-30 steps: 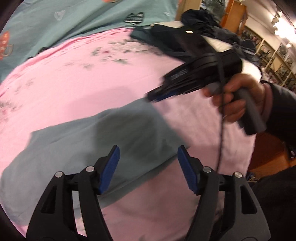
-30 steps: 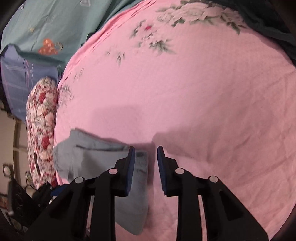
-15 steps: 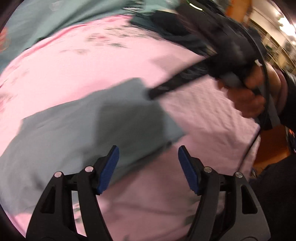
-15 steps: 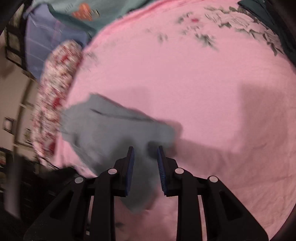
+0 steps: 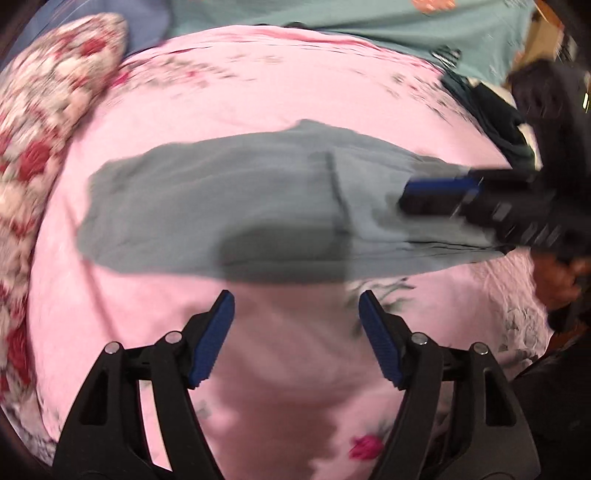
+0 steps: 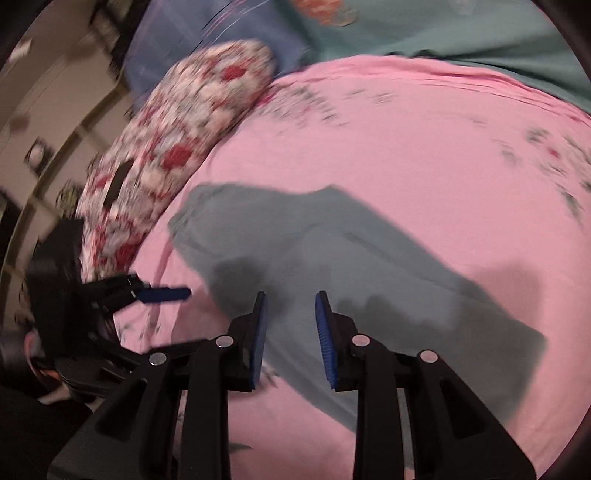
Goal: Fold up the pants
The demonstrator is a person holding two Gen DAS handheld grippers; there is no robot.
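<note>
Grey-green pants (image 5: 236, 206) lie flat and stretched across the pink bedsheet (image 5: 277, 96); they also show in the right wrist view (image 6: 332, 251). My left gripper (image 5: 295, 332) is open and empty, just short of the pants' near edge. My right gripper (image 6: 290, 332) hovers over the pants with its jaws a small gap apart and nothing between them. It shows in the left wrist view (image 5: 439, 188) above the pants' right end. The left gripper shows in the right wrist view (image 6: 162, 294) at the left.
A red-and-white floral pillow (image 5: 40, 122) lies along the left of the bed, also in the right wrist view (image 6: 177, 147). A teal blanket (image 5: 351, 18) and dark clothes (image 5: 495, 122) lie at the far side. The sheet (image 6: 424, 147) lies around the pants.
Both grippers have drawn back toward me and swung left. The pants now lie spread out in full view, and the right gripper has moved over their right end.
</note>
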